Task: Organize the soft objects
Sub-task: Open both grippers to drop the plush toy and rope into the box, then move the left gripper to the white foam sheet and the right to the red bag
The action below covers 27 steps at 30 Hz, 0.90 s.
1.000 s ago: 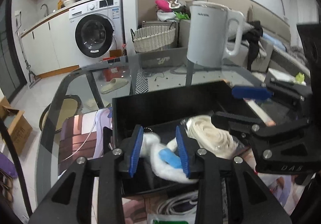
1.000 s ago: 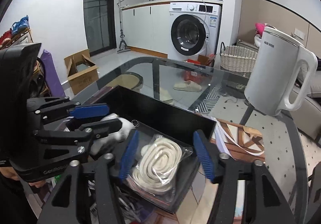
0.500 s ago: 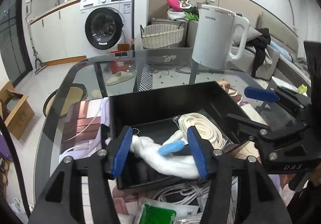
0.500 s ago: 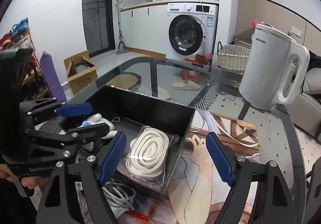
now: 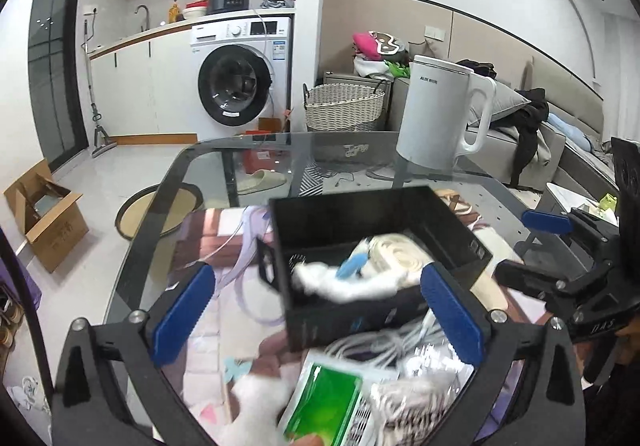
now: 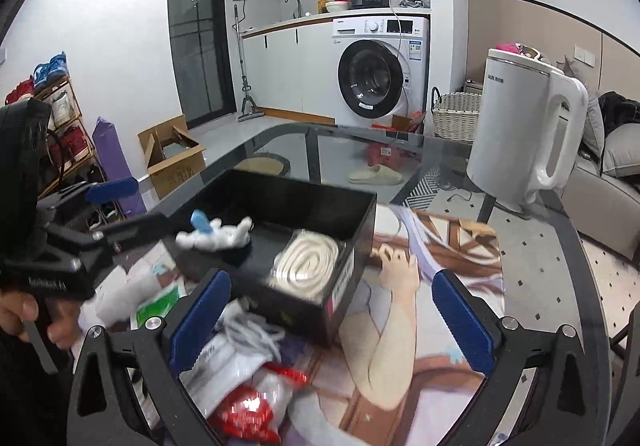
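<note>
A black box (image 5: 448, 222) (image 6: 304, 202) sits on the glass table. Inside lie a white plush toy with a blue part (image 5: 340, 278) (image 6: 216, 236) and a bagged coil of cream rope (image 5: 400, 254) (image 6: 308, 262). My left gripper (image 5: 316, 310) is open, held back above the box's near edge. My right gripper (image 6: 332, 318) is open, above the box's near corner and the printed mat. Loose soft items lie in front of the box: a green packet (image 5: 324, 406) (image 6: 158, 304), white cords (image 5: 376, 346) (image 6: 252, 330), a red and white packet (image 6: 248, 410).
A white electric kettle (image 5: 436, 114) (image 6: 520, 142) stands at the table's far side. A printed mat (image 6: 432, 286) covers the table beside the box. Beyond are a washing machine (image 5: 236, 78), a wicker basket (image 5: 344, 106), a cardboard box (image 5: 44, 218) on the floor.
Both grippers have opened wide and pulled back from the box. The plush toy and the bagged rope, let go, now lie in the box.
</note>
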### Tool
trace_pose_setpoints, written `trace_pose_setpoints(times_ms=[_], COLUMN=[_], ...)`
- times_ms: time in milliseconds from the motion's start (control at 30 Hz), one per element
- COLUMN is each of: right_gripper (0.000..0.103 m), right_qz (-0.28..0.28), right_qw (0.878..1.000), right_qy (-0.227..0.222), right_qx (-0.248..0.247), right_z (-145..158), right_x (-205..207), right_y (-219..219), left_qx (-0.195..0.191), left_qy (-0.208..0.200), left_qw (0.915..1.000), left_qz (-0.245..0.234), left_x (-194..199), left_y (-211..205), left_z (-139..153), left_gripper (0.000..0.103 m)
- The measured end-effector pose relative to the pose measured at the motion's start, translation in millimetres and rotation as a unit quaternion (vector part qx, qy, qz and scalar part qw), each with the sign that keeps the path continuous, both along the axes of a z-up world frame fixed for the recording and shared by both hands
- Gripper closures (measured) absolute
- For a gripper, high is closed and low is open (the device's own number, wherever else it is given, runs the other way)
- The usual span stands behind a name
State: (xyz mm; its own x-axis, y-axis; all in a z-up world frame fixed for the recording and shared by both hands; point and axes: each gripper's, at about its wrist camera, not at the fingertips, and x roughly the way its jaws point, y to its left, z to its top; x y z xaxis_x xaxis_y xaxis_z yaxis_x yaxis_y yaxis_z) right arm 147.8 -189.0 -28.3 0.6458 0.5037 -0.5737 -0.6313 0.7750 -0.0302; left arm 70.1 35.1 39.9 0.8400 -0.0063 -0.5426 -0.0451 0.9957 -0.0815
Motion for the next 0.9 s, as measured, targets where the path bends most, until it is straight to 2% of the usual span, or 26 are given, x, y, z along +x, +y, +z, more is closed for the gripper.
trace_pose_setpoints(times_ms=[167,300,433,533,767,900], right_gripper=[0.001,0.001,0.001,0.001,0.001,0.001], right_qz=[0.005,0.002,0.012,0.023,0.047,0.063], right_qw=[1.0,1.0,0.998,0.997,0.993,0.99], right_qy=[0.002,0.023,0.028,0.04,0.057,0.061], right_qx=[-0.016,-0.02,-0.049,-0.064,-0.09,-0.114], right_z=[-14.4,-27.0,-40.2,-50.0,-62.8,-73.5], right_x=[-17.4,-28.9,-38.4,-41.2,-44.8,-48.9], right_y=[-15.8,-28.3,-30.8,-31.1,-17.1,-1.8], left_qx=[0.018,0.015,0.027,0.019,0.029,0.039], left_qy=[0.013,0.025,0.04,0.052,0.08,0.114], left_qw=[0.9996,0.9994,0.9987,0.9984,0.9963,0.9927], left_qz=[0.016,0.021,0.017,0.014,0.01,-0.003], left_x=[-24.4,-40.4,-49.9,-50.7,-42.6,-35.6], left_y=[6.9,12.1,10.4,12.8,11.5,5.4], left_z=[-18.5,-29.1,-38.5,-45.5,-57.8,-70.3], left_gripper=[0.0,0.0,0.0,0.0,0.0,0.0])
